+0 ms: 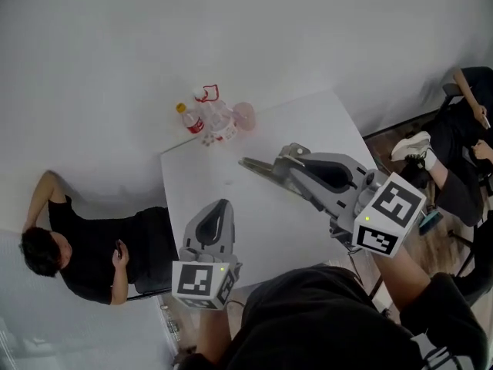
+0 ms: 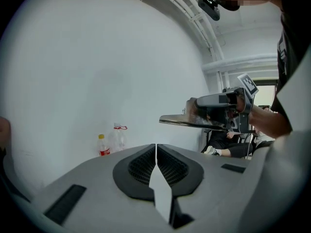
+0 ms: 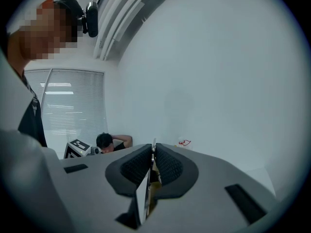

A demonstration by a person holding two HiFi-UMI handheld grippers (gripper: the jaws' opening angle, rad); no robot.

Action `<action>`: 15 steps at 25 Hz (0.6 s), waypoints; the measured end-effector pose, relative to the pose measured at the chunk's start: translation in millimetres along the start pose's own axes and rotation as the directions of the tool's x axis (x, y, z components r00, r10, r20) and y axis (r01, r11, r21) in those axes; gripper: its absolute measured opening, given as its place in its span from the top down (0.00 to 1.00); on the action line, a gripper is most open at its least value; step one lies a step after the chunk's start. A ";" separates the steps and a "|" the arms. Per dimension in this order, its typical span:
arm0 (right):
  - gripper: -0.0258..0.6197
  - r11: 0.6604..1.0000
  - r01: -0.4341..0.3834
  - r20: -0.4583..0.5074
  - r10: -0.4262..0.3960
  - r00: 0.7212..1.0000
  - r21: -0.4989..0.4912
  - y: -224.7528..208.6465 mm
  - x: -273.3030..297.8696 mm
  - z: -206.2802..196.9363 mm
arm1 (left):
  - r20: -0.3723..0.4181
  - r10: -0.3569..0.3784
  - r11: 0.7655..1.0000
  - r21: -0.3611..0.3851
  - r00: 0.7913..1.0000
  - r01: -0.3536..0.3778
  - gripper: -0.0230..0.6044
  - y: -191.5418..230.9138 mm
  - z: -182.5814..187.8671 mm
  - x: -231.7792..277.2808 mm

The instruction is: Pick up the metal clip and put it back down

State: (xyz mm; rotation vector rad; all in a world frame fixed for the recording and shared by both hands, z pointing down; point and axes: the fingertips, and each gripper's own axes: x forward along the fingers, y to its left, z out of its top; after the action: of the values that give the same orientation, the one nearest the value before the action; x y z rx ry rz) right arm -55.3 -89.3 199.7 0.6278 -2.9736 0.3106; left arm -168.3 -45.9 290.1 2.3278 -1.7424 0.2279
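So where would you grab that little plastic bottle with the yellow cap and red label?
Around the round middle of the small yellow-capped, red-labelled plastic bottle, coming level from the person's side. It stands upright at the white table's far edge, near the wall, with clear plastic bottles close beside it, so the front looks freest.

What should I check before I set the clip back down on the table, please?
1. Right claw shut on clip: ok, thin metal shows inside it.
2. Left claw shut and empty, apart from the right: ok.
3. Table bare under the right claw: ok.
4. Bottles at the far edge, away from both claws: ok.
5. Clip's tilt in the grip: cannot tell.
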 end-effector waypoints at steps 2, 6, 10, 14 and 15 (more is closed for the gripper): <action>0.90 1.000 0.007 0.014 -0.007 1.000 0.000 0.6 -0.9 1.1 | 0.008 0.001 1.000 0.007 1.000 -0.001 0.93 3.5 0.8 -2.2; 0.90 1.000 0.019 0.035 -0.019 0.999 0.000 3.6 -2.9 3.0 | 0.037 -0.018 1.000 0.026 0.999 0.017 0.93 8.3 -2.9 -5.7; 0.90 1.000 0.024 0.052 -0.024 0.998 -0.013 1.5 -3.3 3.5 | 0.062 -0.019 0.999 0.030 0.998 0.018 0.93 12.7 -4.5 -1.1; 0.90 1.000 0.017 0.053 -0.017 0.998 -0.010 0.9 -1.4 4.7 | 0.071 -0.016 1.000 0.018 0.997 0.015 0.93 16.2 -1.9 1.6; 0.90 1.000 0.013 0.050 -0.013 0.999 -0.007 0.5 -1.5 5.1 | 0.072 -0.014 1.000 0.016 0.997 0.013 0.93 15.8 -0.5 2.0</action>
State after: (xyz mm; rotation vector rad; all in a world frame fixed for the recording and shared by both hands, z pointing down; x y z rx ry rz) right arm -54.4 -89.3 194.5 0.6636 -3.0156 0.2863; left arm -182.9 -51.8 292.5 2.3863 -1.7635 0.1578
